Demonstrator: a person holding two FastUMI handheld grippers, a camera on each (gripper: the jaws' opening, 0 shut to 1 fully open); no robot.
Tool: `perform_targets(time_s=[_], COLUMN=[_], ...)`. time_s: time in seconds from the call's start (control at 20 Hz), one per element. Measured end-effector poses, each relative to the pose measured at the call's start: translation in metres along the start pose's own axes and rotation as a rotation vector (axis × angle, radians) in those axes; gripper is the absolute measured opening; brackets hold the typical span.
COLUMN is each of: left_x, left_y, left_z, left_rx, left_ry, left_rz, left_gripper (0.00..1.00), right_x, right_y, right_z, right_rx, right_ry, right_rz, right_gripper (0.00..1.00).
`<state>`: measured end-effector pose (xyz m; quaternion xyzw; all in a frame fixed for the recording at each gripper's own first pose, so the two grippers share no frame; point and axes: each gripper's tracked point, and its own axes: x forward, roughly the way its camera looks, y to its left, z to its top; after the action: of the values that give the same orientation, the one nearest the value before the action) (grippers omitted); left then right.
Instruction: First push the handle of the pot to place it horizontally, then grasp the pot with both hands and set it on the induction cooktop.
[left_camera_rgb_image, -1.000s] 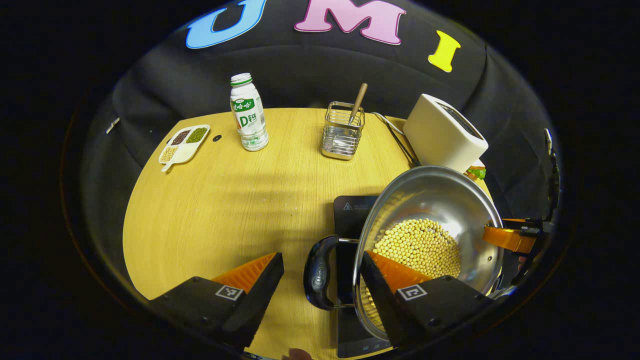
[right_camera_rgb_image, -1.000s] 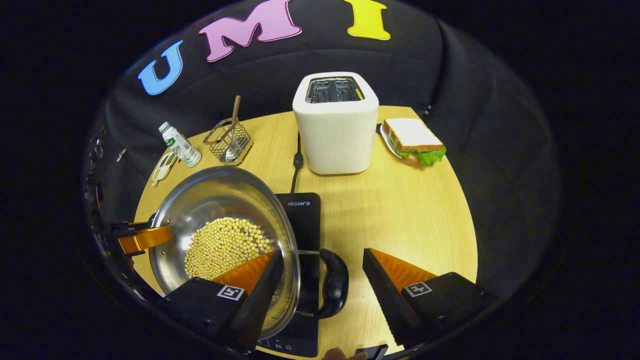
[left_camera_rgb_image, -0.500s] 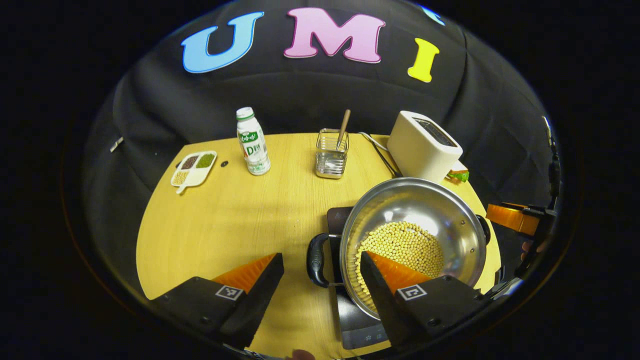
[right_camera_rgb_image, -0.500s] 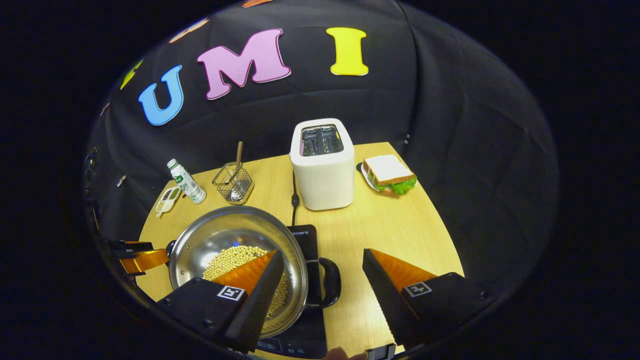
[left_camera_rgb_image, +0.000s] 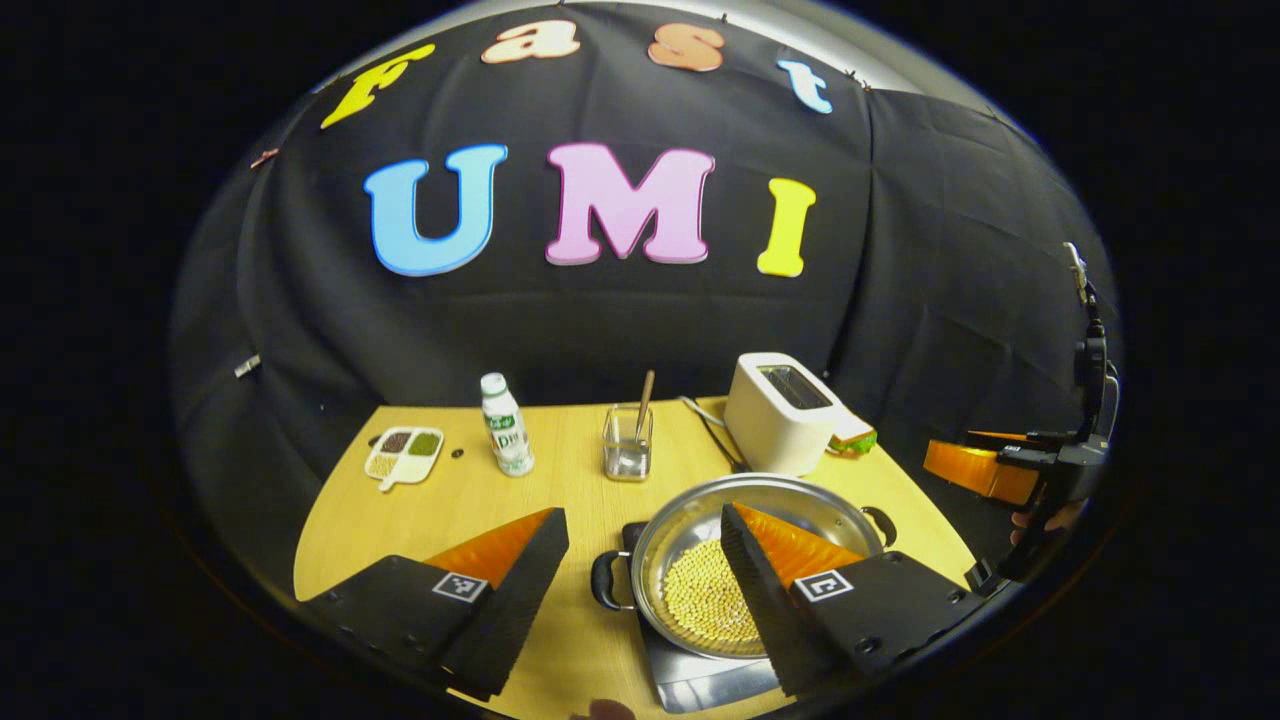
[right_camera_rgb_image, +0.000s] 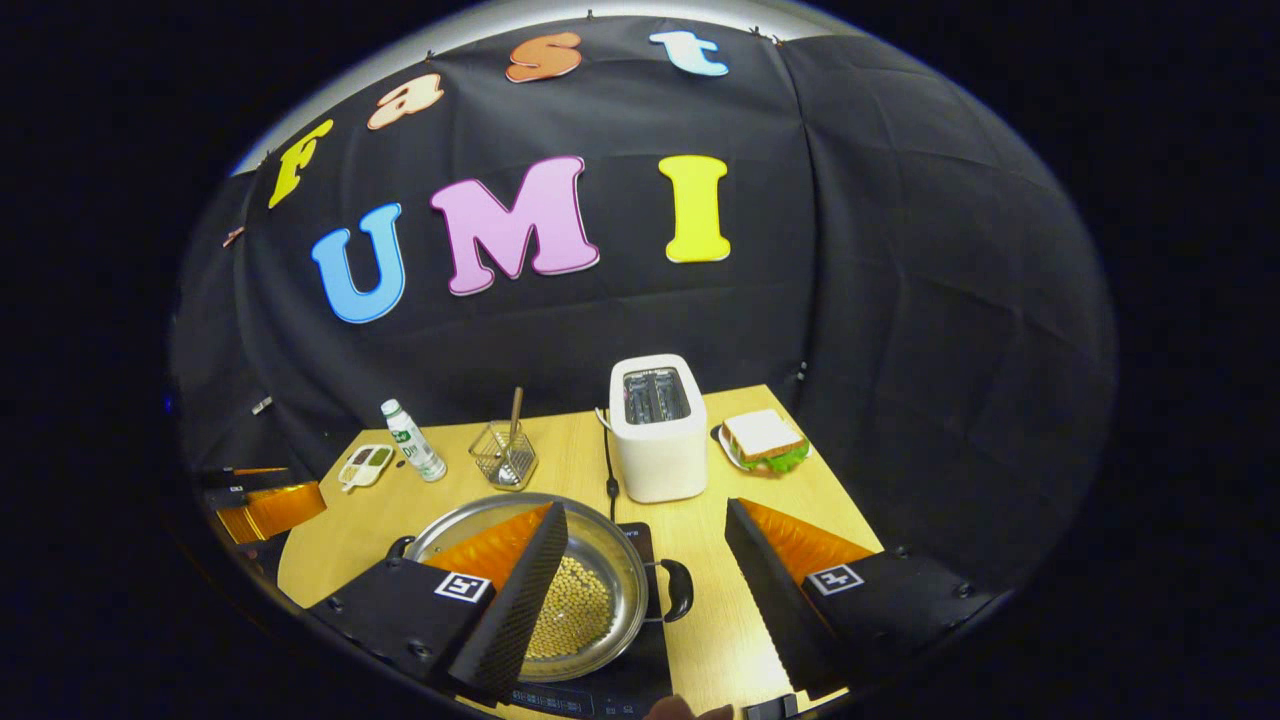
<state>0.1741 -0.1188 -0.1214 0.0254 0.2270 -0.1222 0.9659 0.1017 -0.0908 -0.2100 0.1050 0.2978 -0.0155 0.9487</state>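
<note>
My left gripper and right gripper both hang with fingers apart, holding nothing. The pot of beans sits on the induction cooktop at the tabletop's near edge, its rim partly hidden by my fingers. Toaster and sandwich stand along the far edge; bare wood lies between.
</note>
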Motion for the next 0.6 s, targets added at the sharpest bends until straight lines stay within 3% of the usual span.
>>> perform_targets(time_s=[0.2,0.35,0.6], left_x=[-0.03,-0.054,-0.092], left_y=[-0.016,-0.016,-0.023], left_z=[0.038,0.068,0.103], left_rx=[0.042,0.091,0.043], left_ry=[-0.139,-0.252,-0.393], left_rz=[0.002,0.048,0.073], left_gripper=[0.95,0.95,0.95], right_x=[-0.033,-0.055,-0.089], right_y=[0.014,0.032,0.052], right_z=[0.039,0.068,0.099], right_rx=[-0.021,-0.021,-0.018], right_ry=[-0.134,-0.238,-0.363], right_rz=[0.012,0.038,0.067], right_gripper=[0.98,0.98,0.98])
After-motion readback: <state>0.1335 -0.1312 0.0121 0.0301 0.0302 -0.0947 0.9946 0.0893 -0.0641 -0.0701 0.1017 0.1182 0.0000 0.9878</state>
